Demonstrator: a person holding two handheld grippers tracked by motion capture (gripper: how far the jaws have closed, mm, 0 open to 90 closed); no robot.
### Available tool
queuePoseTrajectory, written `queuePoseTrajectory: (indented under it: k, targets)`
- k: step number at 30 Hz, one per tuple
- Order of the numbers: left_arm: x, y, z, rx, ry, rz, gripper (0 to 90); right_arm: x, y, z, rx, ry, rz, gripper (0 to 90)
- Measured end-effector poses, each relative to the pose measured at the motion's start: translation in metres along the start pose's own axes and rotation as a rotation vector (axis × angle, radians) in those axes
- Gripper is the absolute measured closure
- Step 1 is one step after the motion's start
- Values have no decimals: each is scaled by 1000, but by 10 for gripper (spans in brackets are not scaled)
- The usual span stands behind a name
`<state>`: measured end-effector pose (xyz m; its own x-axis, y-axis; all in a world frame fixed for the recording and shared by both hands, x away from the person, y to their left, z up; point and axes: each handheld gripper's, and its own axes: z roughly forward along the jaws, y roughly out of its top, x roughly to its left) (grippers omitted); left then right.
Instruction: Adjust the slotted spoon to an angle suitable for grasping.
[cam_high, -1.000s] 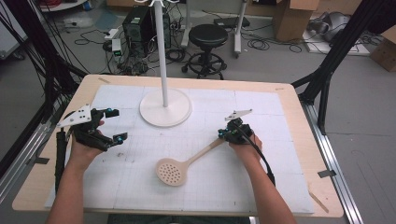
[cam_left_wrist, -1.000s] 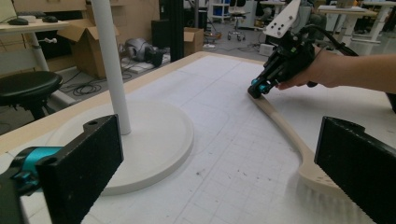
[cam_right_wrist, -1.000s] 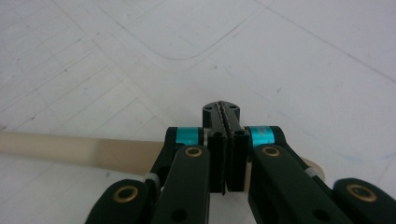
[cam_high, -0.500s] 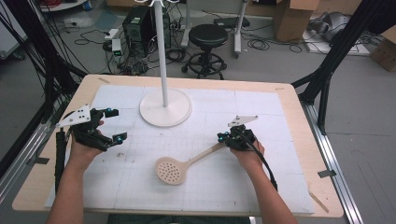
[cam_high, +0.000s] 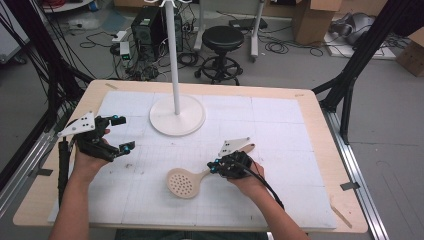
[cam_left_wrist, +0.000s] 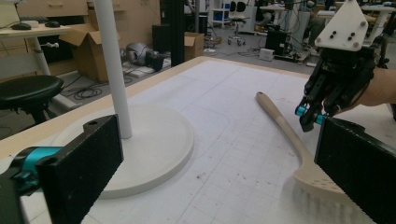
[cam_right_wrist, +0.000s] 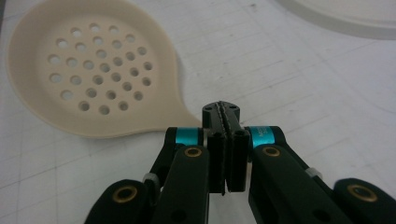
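Observation:
A cream skimmer spoon (cam_high: 182, 183) with a perforated bowl lies flat on the white gridded mat, its handle running up and to the right. My right gripper (cam_high: 213, 168) is shut, its jaws pressed together with nothing between them, and hovers just over the handle near the bowl. In the right gripper view the shut tips (cam_right_wrist: 222, 112) cover the neck of the spoon (cam_right_wrist: 98, 65). My left gripper (cam_high: 125, 133) is open at the left of the mat, with nothing in it. The left gripper view looks between its wide-apart jaws (cam_left_wrist: 219, 140) at the spoon handle (cam_left_wrist: 280, 123) and the right gripper (cam_left_wrist: 310, 115).
A white pole stand with a round base (cam_high: 177, 115) rises from the far middle of the mat; its base (cam_left_wrist: 154, 140) lies close ahead of the left gripper. The wooden table edge (cam_high: 320, 130) frames the mat. A stool (cam_high: 224, 40) and cables sit on the floor beyond.
My right gripper has moved left and toward the person, along the handle toward the spoon's bowl. The spoon and the left gripper have stayed put.

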<state>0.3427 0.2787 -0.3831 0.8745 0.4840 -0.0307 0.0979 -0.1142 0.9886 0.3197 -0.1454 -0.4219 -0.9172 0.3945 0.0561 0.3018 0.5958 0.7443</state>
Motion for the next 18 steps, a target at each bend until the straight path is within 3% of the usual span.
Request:
queuePoseTrajectory:
  k: [6, 18]
  targets:
    - [1, 0, 1, 4, 0, 2, 16, 9, -3, 19, 67, 53, -38, 889]
    - [1, -1, 1, 10, 2, 2, 16, 8, 14, 43, 67, 66, -35, 890]
